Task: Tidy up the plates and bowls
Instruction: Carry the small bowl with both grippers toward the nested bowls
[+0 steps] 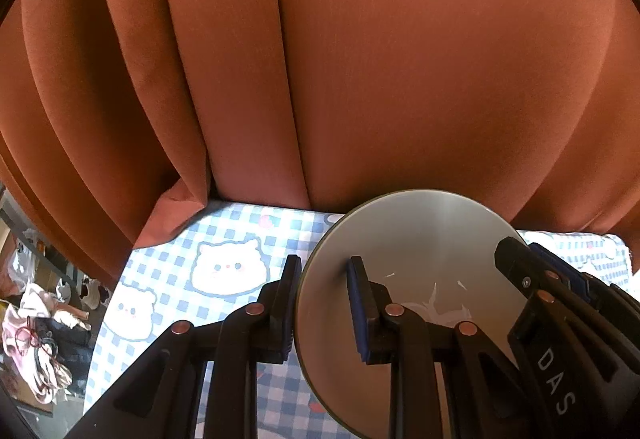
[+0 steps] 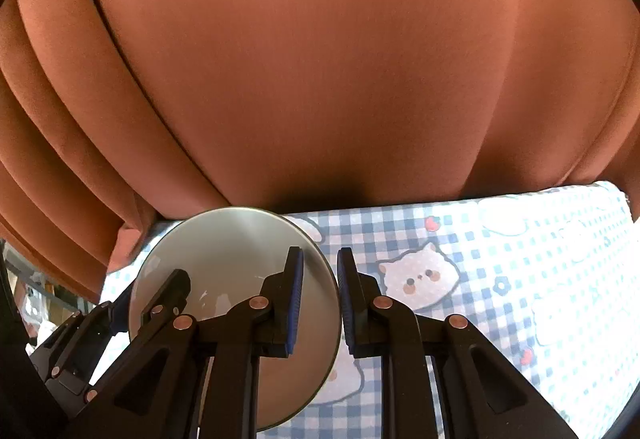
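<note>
— Holding one plate (image 1: 404, 239) between both tools right now, over the checked tablecloth (image 1: 224, 235) with the cat faces. That is all of the task I can see: no bowl, no stack, no rack in either wrist view, so I can't tell what is already sorted or how much is left.

— Where does each gripper sit on it?

— My left gripper (image 1: 324, 303) straddles the plate's left rim, one finger outside, one over the dish face. My right gripper (image 2: 320, 299) does the same on the right rim. Both sets of fingers look closed onto the rim, though I can't make out how firm the pinch is.

— And the pose?

— Both tools reach forward, side by side, towards the orange curtain (image 2: 340, 79). The plate looks raised and tipped up rather than flat on the cloth. I judge this a carry, with the placing not yet done.
</note>
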### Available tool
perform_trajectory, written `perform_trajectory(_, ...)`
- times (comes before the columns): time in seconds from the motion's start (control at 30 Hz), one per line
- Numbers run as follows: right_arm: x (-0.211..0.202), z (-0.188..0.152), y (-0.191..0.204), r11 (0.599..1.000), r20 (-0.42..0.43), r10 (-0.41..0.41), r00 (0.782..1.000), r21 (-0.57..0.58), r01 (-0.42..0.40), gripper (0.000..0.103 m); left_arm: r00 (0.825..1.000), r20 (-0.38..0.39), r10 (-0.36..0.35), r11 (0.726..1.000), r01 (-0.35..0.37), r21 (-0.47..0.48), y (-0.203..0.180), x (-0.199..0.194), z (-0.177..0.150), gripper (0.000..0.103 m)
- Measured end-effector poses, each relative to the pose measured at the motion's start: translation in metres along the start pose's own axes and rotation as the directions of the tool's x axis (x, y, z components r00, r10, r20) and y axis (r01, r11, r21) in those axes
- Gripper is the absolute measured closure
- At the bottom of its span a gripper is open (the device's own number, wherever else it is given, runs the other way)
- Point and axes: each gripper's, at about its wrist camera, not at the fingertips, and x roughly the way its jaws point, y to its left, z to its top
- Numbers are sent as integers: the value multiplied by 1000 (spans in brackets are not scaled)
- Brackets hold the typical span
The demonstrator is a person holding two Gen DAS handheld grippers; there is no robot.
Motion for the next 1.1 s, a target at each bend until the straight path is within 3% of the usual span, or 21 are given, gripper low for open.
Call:
perform_trajectory(0.23,-46,-11,18,999,43,-32,999,8,32,82,999,40,-29,1000,29,12,20,-38,-8,82)
perform_trajectory(0.57,-107,-49,31,996,80,-71,994,68,66,82,995,58,-79,991,72,109,27,-86,-33,82)
perform_trajectory(0.9,-149,-91,17,989,79,-120,990,98,112,82,992,38,-117,984,111,138,13,-115,-73,82)
perform_trajectory(1.1,-165,-111,-3,988,77,-113,991,111,104,82,993,58,-105,985,96,147,-11,-135,-98,81)
